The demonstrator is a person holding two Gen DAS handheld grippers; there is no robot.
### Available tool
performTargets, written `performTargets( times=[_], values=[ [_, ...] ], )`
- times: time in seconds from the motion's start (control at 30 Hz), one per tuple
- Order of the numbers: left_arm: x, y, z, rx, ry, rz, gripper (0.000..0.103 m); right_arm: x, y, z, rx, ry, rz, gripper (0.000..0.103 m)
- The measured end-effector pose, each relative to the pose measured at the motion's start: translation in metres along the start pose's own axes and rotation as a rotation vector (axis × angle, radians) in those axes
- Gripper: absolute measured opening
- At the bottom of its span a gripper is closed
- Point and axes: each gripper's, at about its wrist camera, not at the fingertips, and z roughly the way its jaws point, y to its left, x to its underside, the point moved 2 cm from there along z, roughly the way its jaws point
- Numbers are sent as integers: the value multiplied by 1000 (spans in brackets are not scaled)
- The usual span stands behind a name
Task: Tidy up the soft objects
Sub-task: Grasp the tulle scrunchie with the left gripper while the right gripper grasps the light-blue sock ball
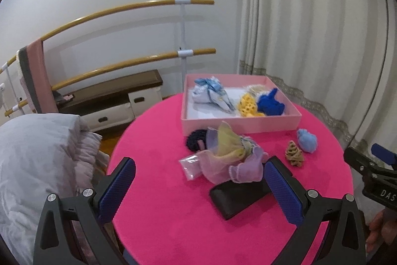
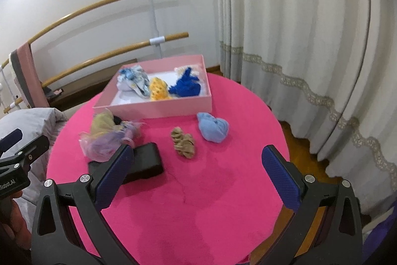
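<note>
A pink box [image 1: 238, 124] [image 2: 158, 109] stands at the far side of the round pink table [image 1: 173, 210] [image 2: 198, 190]. It holds a white-blue cloth [image 1: 213, 93] [image 2: 135, 80], a yellow item [image 1: 248, 104] [image 2: 158, 88] and a dark blue item [image 1: 270, 102] [image 2: 186, 86]. On the table lie a purple-yellow gauzy bundle [image 1: 228, 153] [image 2: 106, 138], a dark scrunchie [image 1: 196, 140], a tan scrunchie [image 1: 294, 153] [image 2: 183, 142] and a light blue cloth [image 1: 307, 140] [image 2: 213, 127]. My left gripper [image 1: 201, 180] is open, empty, near the bundle. My right gripper [image 2: 198, 170] is open, empty, short of the tan scrunchie.
A black flat case [image 1: 238, 198] [image 2: 141, 163] lies on the table under the bundle's near edge. A small clear bag [image 1: 191, 165] lies beside the bundle. Curtains [image 2: 297, 41] hang at the right. Wooden barre rails [image 1: 124, 14] and a grey-white cushion [image 1: 37, 165] are at the left.
</note>
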Motion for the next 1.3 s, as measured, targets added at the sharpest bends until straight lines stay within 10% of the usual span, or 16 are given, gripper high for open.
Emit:
performTargets(
  times=[0.8,1.03,1.3],
  values=[
    [-27,-62,189,-11,190,50,101,-8,-54,103,3,129,77,103],
    [-25,-58,212,47,242,39,62,-10,-54,138,-29,179,88,102],
    [-29,-55,209,104,250,39,38,-11,-49,167,-39,236,69,64]
  ],
)
